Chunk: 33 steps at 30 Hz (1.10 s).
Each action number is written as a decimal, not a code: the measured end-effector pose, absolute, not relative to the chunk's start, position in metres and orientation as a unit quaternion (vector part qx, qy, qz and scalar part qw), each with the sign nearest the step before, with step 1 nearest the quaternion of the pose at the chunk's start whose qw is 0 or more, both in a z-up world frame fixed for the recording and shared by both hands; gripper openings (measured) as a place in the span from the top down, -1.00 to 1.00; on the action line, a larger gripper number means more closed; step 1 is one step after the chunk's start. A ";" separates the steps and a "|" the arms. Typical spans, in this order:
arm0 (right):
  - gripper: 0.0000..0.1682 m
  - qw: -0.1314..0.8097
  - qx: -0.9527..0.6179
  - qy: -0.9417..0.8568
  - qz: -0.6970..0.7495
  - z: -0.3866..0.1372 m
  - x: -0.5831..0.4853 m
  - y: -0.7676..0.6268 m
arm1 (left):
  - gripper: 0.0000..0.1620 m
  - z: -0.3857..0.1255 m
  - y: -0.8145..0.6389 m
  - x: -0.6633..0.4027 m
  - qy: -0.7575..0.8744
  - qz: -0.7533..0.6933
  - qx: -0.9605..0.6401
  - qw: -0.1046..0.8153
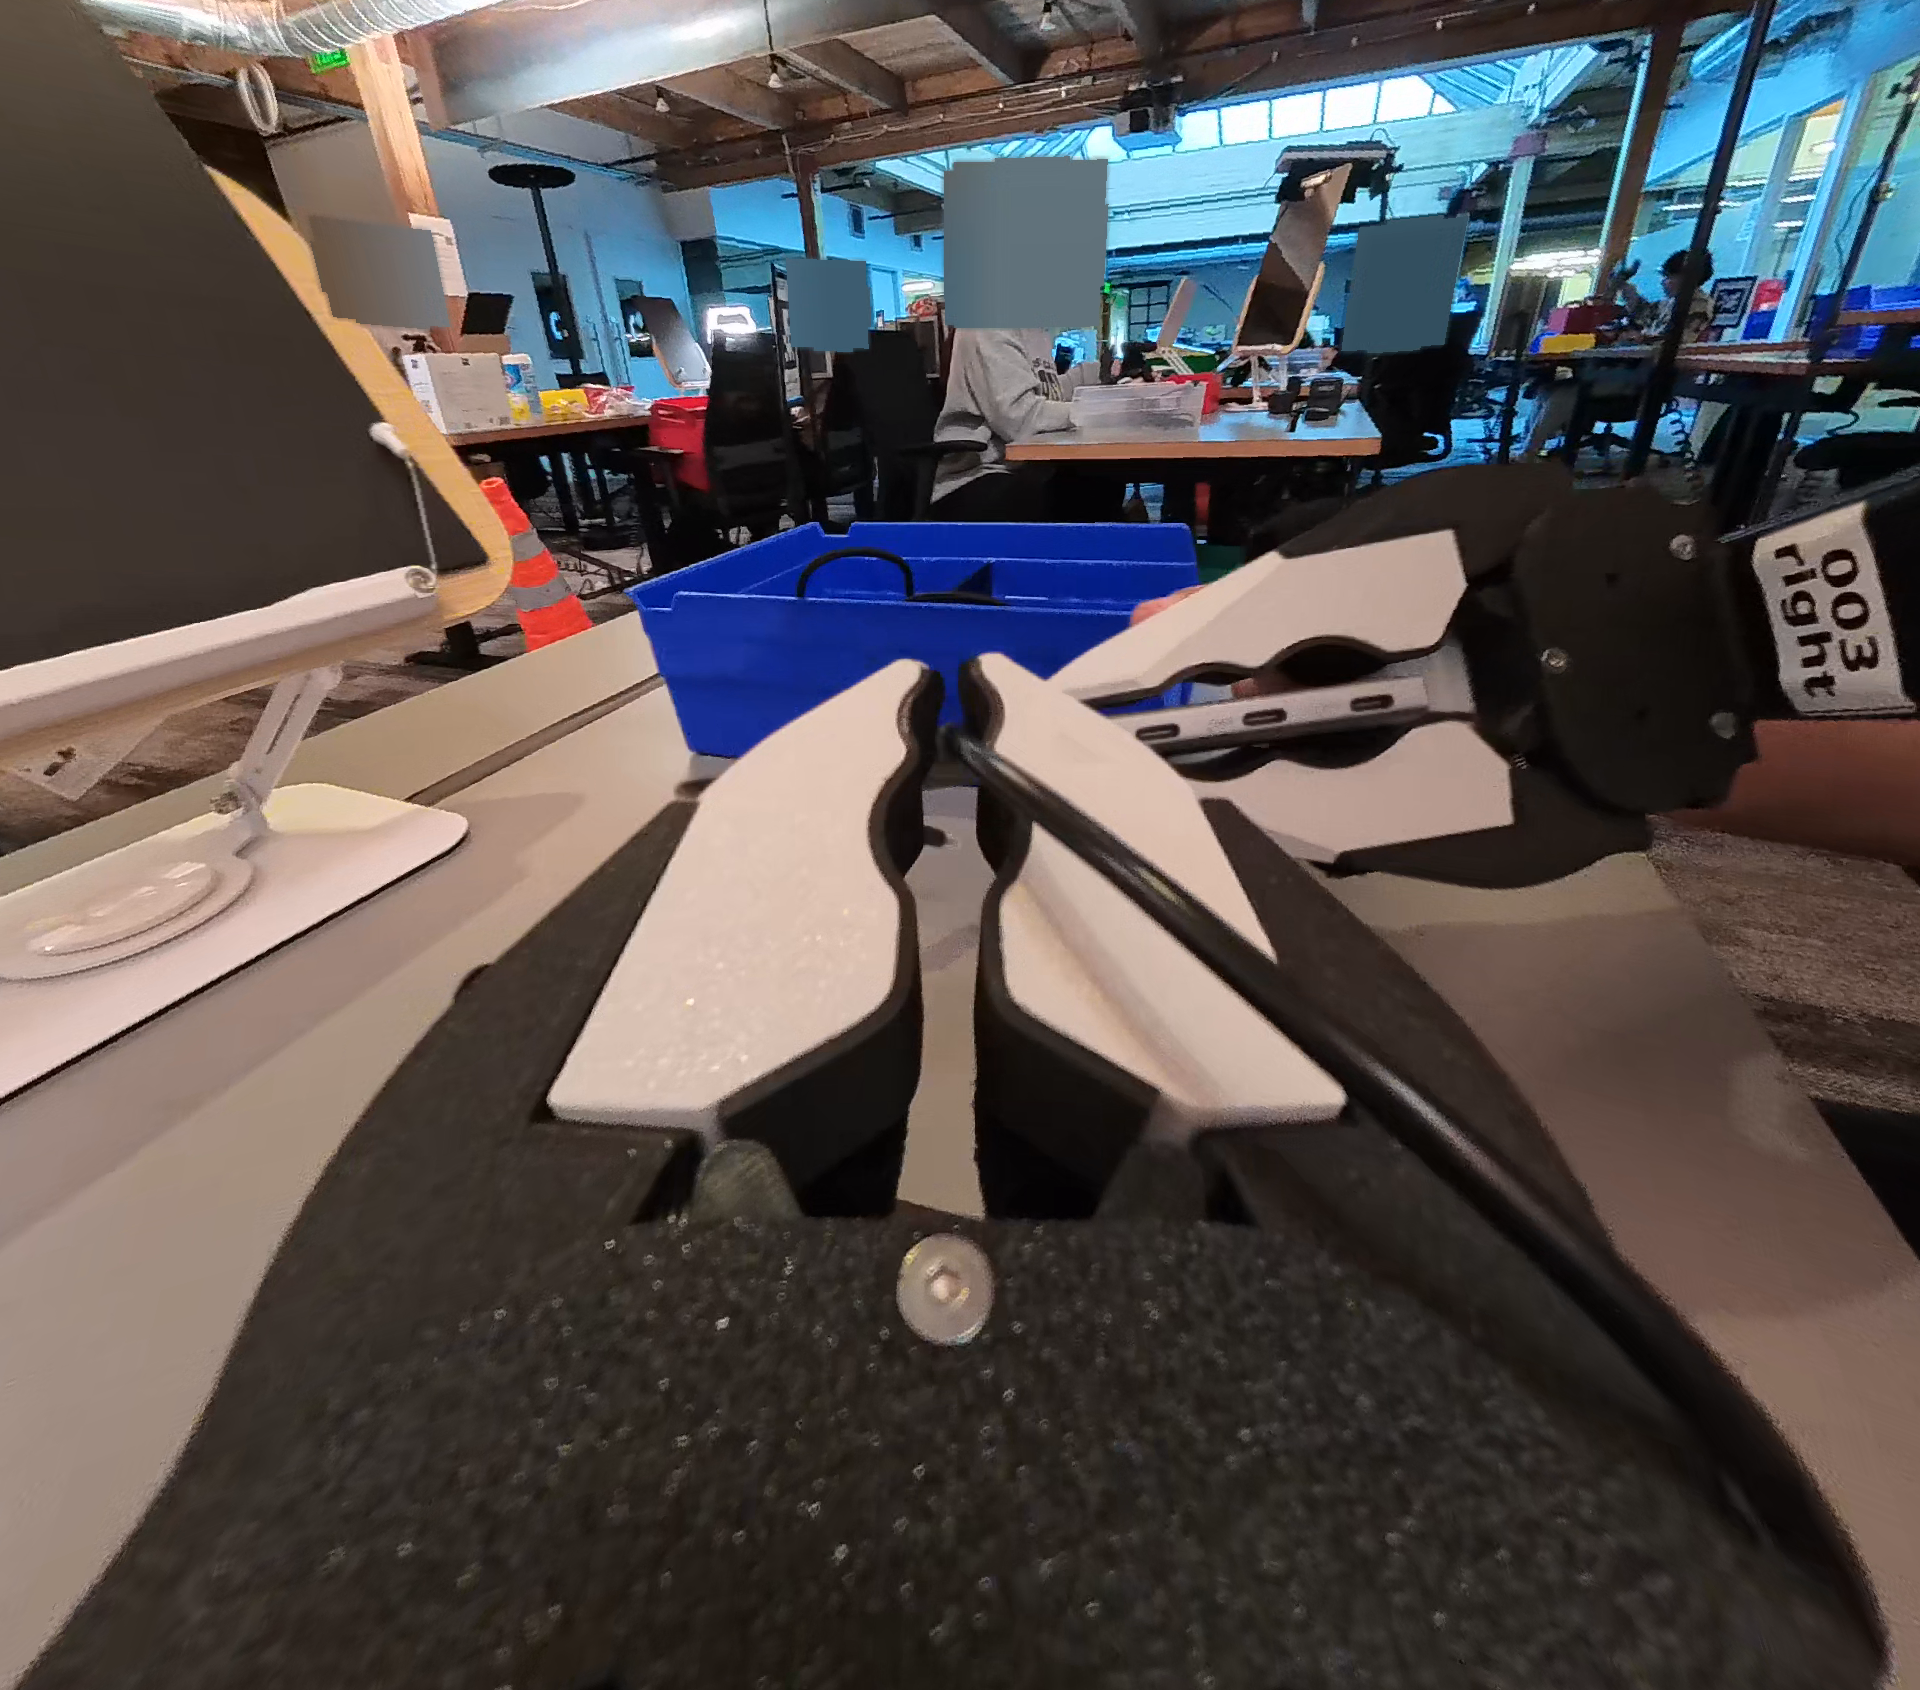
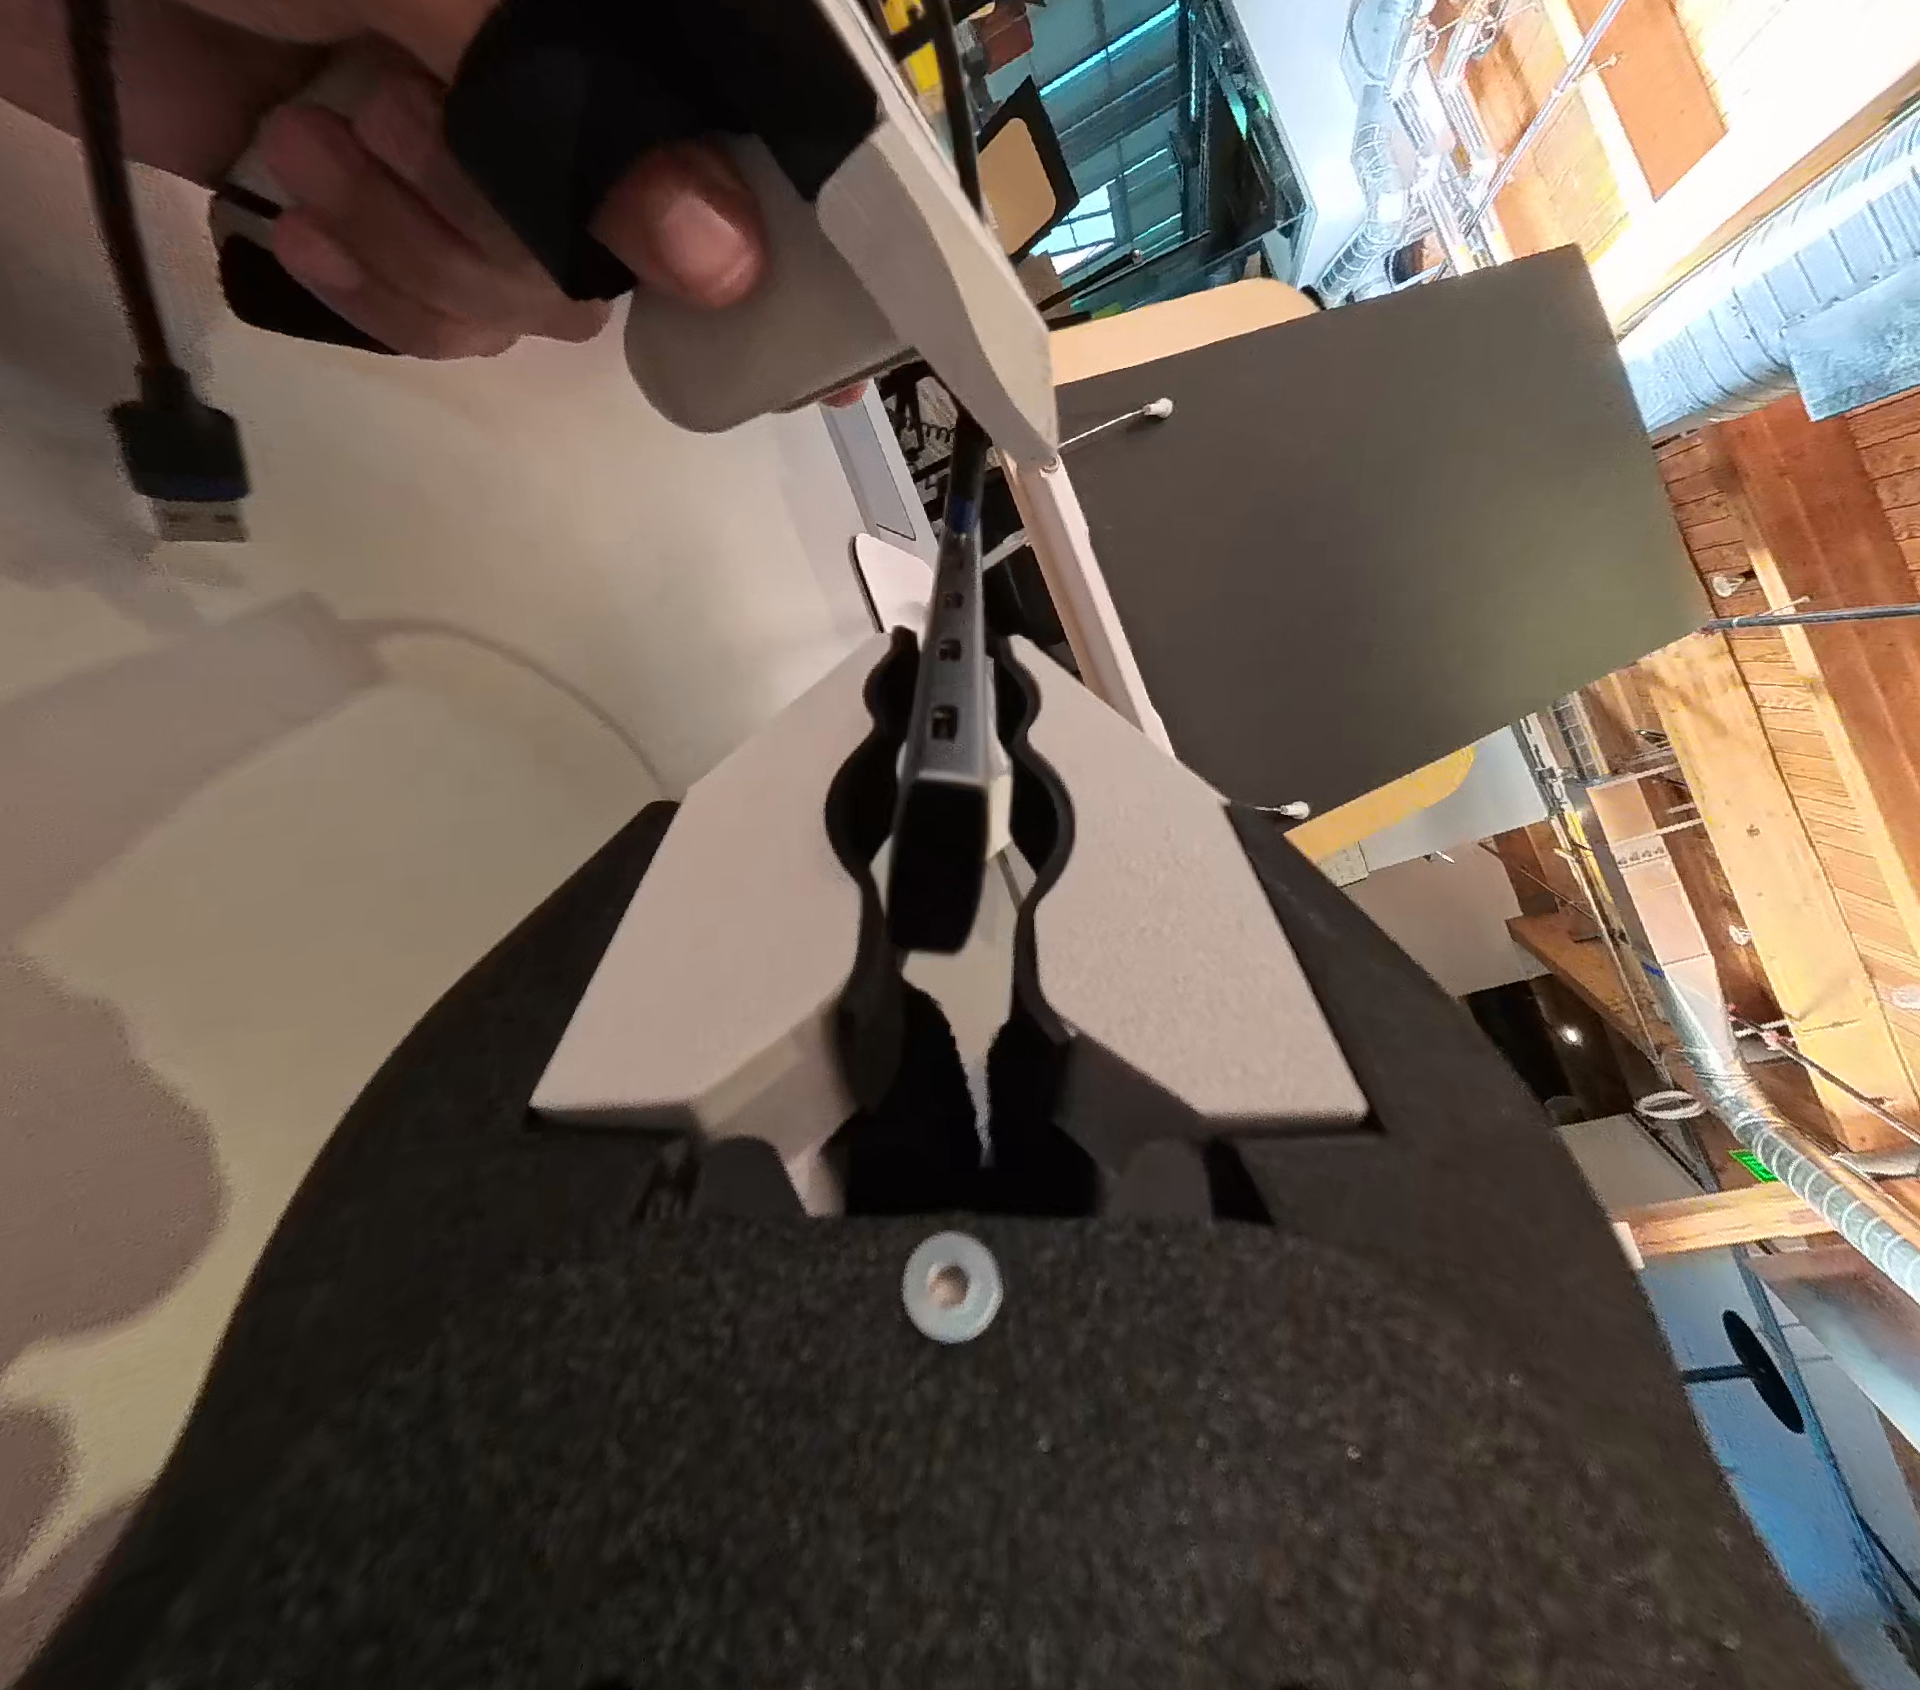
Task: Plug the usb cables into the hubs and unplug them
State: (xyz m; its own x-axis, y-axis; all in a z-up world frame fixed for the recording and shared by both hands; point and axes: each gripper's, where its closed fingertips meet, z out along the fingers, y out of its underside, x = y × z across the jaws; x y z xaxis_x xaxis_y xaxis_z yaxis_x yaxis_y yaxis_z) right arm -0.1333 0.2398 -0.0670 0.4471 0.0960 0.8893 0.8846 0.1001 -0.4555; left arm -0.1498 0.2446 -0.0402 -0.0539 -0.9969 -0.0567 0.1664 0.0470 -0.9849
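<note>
My left gripper (image 1: pixel 951 690) is shut on a thin black cable (image 1: pixel 1195 897), pinched at the fingertips; the cable trails back over the right finger. My right gripper (image 1: pixel 1112 700) comes in from the right, close to the left fingertips, and is shut on a slim grey USB hub (image 1: pixel 1278 721) with several ports. In the right wrist view the right gripper (image 2: pixel 951 653) clamps the hub (image 2: pixel 935 809), and the hub's cable runs from its far end into the left gripper (image 2: pixel 997 435). The cable's USB plug (image 2: pixel 187 477) hangs free beside the hand holding the left gripper.
A blue bin (image 1: pixel 831 664) stands just behind the grippers on the pale table (image 1: pixel 582 767), with a black cable (image 1: pixel 862 565) in it. A dark tablet on a white stand (image 1: pixel 208 861) is at the left. An orange cone (image 1: pixel 530 570) and occupied desks lie beyond. Both grippers' tips are close together, under 4 cm apart.
</note>
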 end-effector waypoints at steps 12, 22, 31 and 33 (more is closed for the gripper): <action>0.91 0.610 -0.575 -0.429 -0.336 -0.068 -0.125 0.239 | 0.91 -0.051 0.232 -0.145 0.506 -0.564 -0.414 0.504; 0.91 0.606 -0.573 -0.427 -0.349 -0.070 -0.121 0.238 | 0.78 -0.056 0.232 -0.143 0.527 -0.547 -0.418 0.498; 0.91 0.610 -0.553 -0.451 -0.345 -0.071 -0.126 0.235 | 0.87 -0.072 0.225 -0.137 0.560 -0.529 -0.431 0.470; 0.91 0.609 -0.550 -0.455 -0.346 -0.072 -0.126 0.234 | 0.87 -0.073 0.224 -0.137 0.562 -0.526 -0.430 0.471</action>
State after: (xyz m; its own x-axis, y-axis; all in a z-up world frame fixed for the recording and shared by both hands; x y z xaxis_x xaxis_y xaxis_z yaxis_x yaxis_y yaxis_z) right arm -0.1261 0.2336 -0.0717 0.3473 0.0792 0.9344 0.9217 0.1549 -0.3557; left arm -0.1373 0.2235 -0.0730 -0.1865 -0.9795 -0.0768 0.0125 0.0758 -0.9970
